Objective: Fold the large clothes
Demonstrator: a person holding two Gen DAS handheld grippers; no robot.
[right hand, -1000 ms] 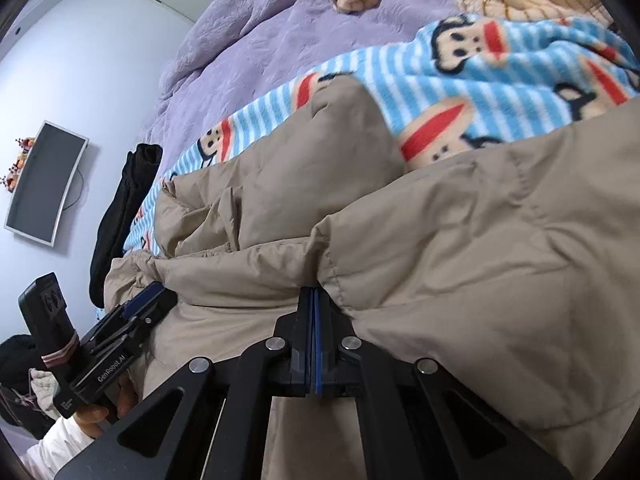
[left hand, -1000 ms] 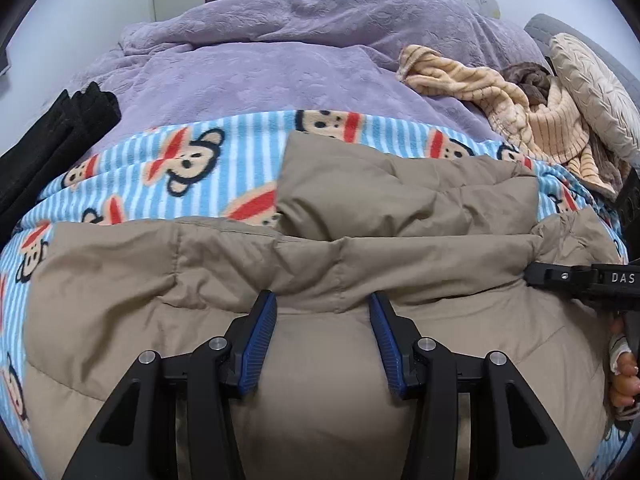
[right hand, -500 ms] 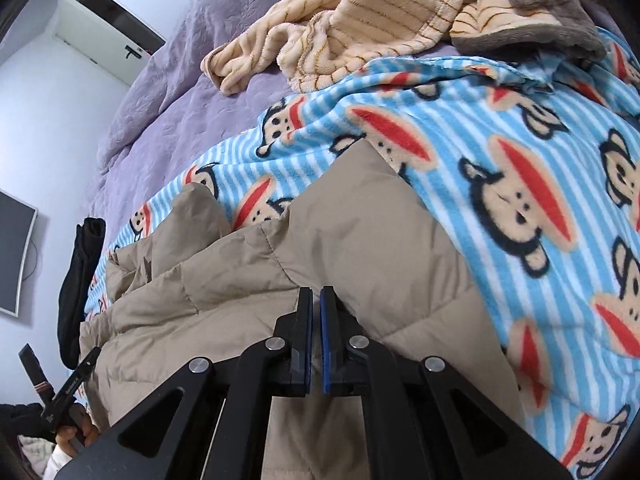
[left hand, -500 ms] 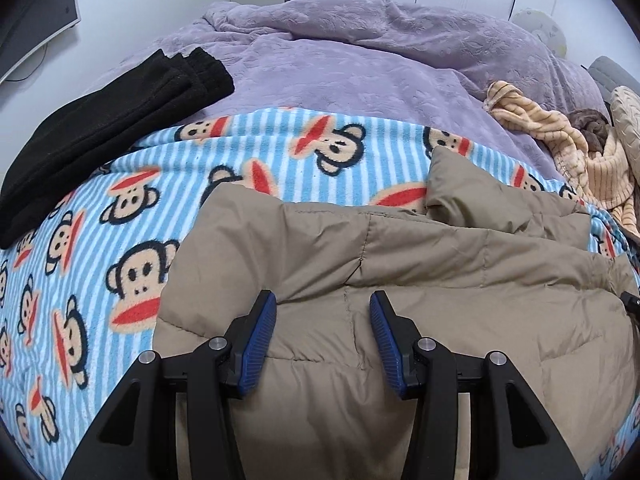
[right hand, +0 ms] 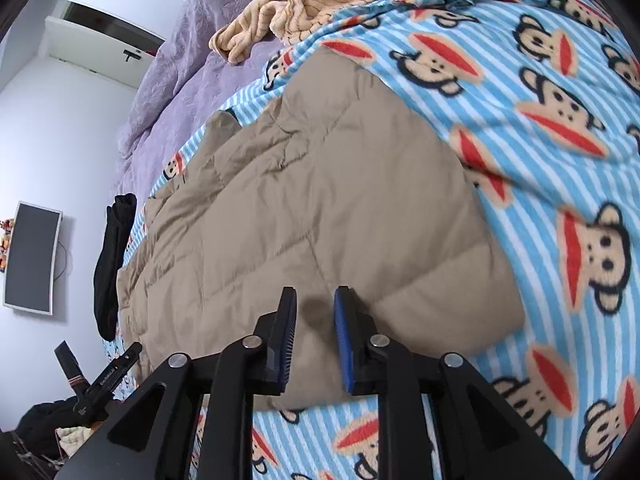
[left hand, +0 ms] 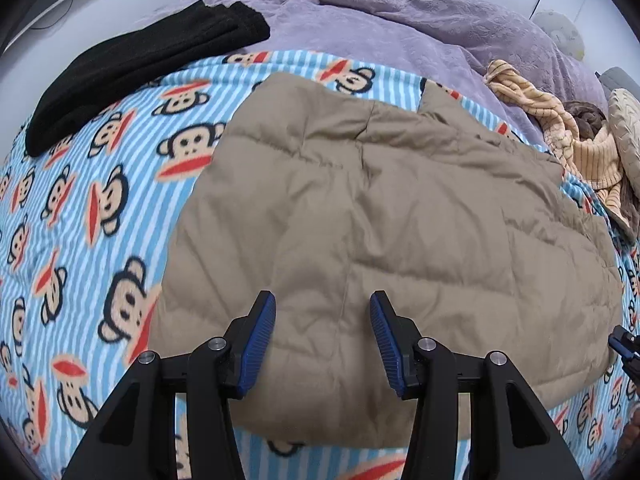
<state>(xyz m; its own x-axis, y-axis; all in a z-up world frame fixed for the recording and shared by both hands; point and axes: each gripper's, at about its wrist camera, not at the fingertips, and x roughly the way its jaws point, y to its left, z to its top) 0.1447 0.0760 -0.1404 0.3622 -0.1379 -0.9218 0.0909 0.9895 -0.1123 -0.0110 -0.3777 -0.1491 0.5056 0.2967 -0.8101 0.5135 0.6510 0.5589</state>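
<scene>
**Folded jacket on bed, both tongs released**

The tan padded jacket (left hand: 384, 216) lay folded into a compact block on the blue striped monkey-print blanket (left hand: 100, 208) that covered the bed. The left tongs (left hand: 322, 336) were spread wide, empty, above the jacket's near edge. The right tongs (right hand: 315, 336) were parted by a narrow gap and gripped nothing; whether they touched the fabric could not be determined. A black garment (left hand: 152, 68) lay at the blanket's far left edge, apart from the jacket. A striped beige cloth (left hand: 576, 140) was bunched at the far right. A purple quilt (left hand: 400, 32) covered the bed beyond the blanket.
</scene>
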